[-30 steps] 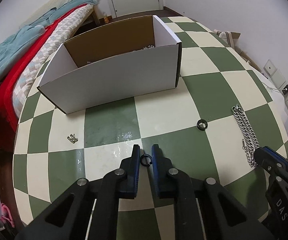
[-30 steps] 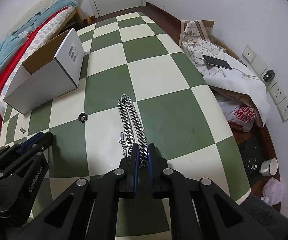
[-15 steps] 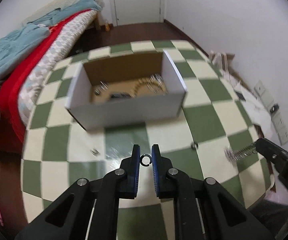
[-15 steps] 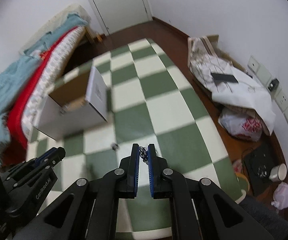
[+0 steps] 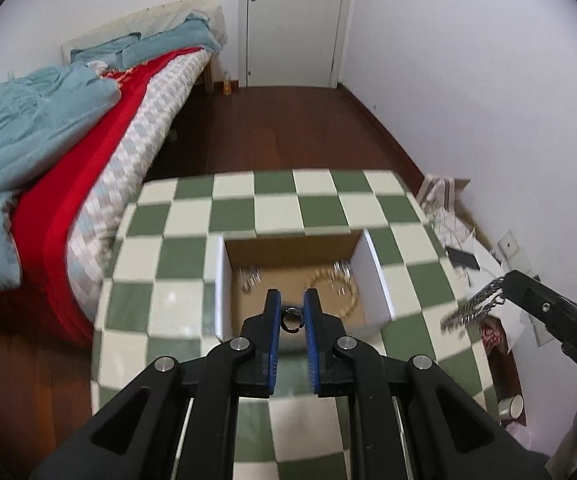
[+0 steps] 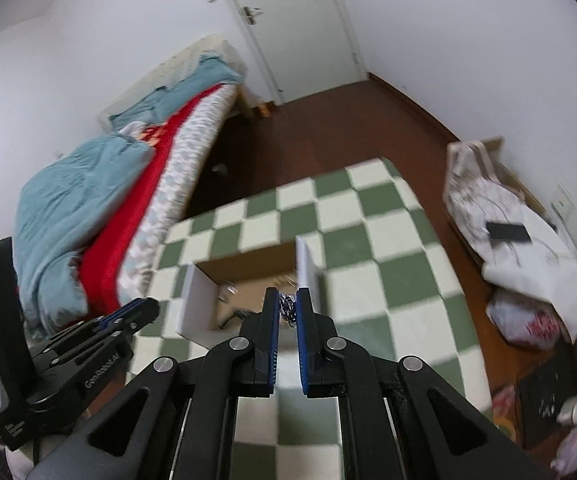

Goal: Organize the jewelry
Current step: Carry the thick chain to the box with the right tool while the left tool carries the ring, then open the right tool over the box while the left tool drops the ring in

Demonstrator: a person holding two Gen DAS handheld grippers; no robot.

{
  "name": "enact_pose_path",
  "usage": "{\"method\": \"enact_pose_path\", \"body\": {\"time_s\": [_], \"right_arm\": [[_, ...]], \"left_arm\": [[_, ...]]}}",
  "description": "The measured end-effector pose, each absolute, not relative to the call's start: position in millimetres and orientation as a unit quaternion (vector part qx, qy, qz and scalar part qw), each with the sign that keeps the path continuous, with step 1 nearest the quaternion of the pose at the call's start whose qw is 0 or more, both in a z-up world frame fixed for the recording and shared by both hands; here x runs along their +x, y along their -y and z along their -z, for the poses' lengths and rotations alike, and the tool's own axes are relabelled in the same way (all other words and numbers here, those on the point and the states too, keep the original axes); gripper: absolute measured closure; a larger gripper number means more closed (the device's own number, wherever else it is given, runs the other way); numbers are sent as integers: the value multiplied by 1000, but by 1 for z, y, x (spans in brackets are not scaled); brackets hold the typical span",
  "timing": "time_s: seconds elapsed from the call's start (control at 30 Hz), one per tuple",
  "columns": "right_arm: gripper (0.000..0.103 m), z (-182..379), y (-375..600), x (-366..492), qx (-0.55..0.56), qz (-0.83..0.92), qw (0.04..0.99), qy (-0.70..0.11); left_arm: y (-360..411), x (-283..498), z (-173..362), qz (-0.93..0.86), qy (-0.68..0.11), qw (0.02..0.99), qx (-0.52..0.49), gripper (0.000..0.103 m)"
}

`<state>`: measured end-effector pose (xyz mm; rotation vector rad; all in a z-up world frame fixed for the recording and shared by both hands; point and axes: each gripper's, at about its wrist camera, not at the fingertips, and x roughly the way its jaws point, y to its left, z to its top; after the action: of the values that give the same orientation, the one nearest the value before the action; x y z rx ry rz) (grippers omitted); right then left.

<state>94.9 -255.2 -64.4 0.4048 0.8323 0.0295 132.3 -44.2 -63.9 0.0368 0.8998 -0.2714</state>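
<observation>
Left claw (image 5: 292,318) is pinching a small dark ring (image 5: 291,319) by its rim, jaws nearly closed, hovering over the near edge of the white box (image 5: 376,276) on the checkered worktop (image 5: 192,216). The ring is standing upright between the pads, its hole facing the camera. It's probably hard, light and slick, so a rim grip could let it pop out if the squeeze slackens.

Right claw (image 6: 287,307) is clamping a silver chain (image 5: 473,307) by one end, also up near the box. From the left wrist view the chain is trailing off the tips, slanting down to the left. I'm guessing it's floppy and fairly heavy, so it's going to swing; grabbing the end makes sense for lowering it in lengthwise beside the gold bracelet (image 5: 348,294) already inside.
</observation>
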Motion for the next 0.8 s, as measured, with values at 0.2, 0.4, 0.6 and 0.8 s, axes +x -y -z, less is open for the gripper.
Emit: {"method": "enact_pose_path", "body": {"time_s": [0.2,0.4,0.6,0.8], "right_arm": [[94,54,233,153,188,-54,886,-421],[94,82,218,209,193,-72,859,-468],[94,122,210,247,199,-81,828,-518],[93,146,220,268,253,-97,791,-549]], "left_arm": [[34,174,47,127,-432,893,15,94],[32,220,72,133,-485,864,11,94],[33,248,106,145,-540,829,-13,93],[29,258,123,127,-562,817,-27,80]]}}
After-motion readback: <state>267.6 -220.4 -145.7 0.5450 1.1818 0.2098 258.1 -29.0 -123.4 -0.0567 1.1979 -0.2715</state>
